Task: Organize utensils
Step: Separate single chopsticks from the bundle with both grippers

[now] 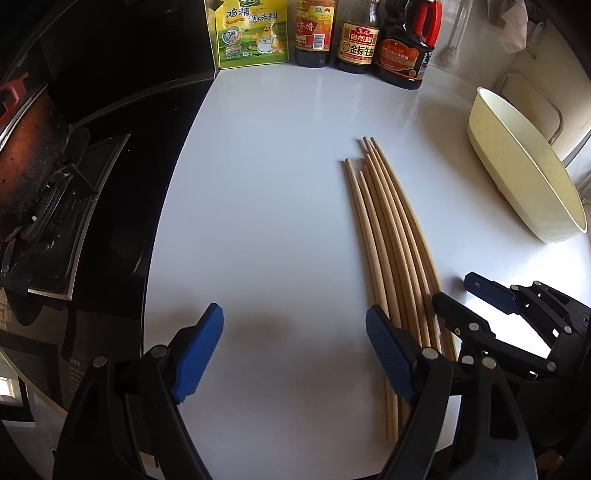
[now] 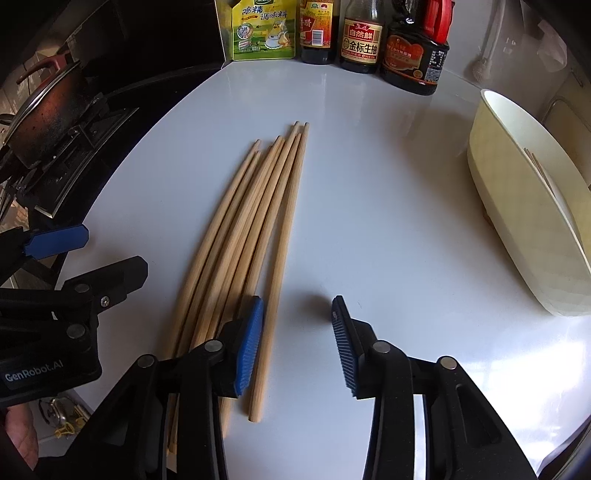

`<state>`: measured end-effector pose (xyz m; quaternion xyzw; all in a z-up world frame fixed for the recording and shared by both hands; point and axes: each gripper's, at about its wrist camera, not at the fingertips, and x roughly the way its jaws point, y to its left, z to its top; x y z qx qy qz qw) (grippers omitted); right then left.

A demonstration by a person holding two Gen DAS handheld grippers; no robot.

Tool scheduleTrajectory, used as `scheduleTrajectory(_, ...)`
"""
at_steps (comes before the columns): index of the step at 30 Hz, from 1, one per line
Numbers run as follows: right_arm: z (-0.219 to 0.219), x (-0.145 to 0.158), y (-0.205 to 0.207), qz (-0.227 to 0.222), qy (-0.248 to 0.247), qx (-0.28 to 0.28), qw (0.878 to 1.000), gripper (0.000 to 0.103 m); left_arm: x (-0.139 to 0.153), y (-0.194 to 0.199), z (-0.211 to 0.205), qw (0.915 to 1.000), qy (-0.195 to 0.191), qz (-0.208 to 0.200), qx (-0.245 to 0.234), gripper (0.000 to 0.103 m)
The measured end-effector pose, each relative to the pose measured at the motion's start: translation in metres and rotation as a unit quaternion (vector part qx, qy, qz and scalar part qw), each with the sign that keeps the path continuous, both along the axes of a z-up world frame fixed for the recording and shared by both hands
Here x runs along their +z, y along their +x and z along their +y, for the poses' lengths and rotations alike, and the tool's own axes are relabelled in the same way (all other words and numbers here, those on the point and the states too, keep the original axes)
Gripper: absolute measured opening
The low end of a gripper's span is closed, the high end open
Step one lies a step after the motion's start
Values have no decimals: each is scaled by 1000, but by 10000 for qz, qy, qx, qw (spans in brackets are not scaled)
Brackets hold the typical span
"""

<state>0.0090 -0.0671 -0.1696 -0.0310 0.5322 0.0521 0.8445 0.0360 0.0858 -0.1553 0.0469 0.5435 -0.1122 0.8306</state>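
1. Chopsticks (image 2: 255, 229) lie bundled flat on the white tabletop (image 2: 388, 221).
2. Left hand-held gripper (image 1: 293, 354) is spread wide, holding nothing.
3. Right hand-held gripper (image 2: 297, 343) is apart too, one chopstick between its fingers.
4. Cream bin (image 2: 524, 221) sits to the right.

You are in a home kitchen: a dark pot (image 1: 26, 155) sits on the stove (image 1: 85, 206) beside the white table (image 1: 266, 192), and sauce bottles (image 1: 356, 40) and a seasoning bag (image 1: 253, 35) stand at its back.
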Motion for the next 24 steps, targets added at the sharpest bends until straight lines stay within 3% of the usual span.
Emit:
scheduleTrajectory(1,0,0,0,-13,-18,28,10000,24,-1,0,-1,10000,-6,14,-4,78)
scheduleTrajectory(5,-4,1,-1,11,37,97,9999,16,-5,-1,-5,10000,-60,29,-31,78)
scheduleTrajectory(7,-8,1,-2,32,85,72,9999,7,-7,-1,-7,10000,-89,30,-19,78)
scheduleTrajectory(12,-22,2,-10,68,161,-47,9998,7,-12,-1,-11,9998,-182,49,-12,78)
scheduleTrajectory(24,-55,3,-34,159,201,-324,9991,7,-19,0,-21,10000,2,-27,4,79)
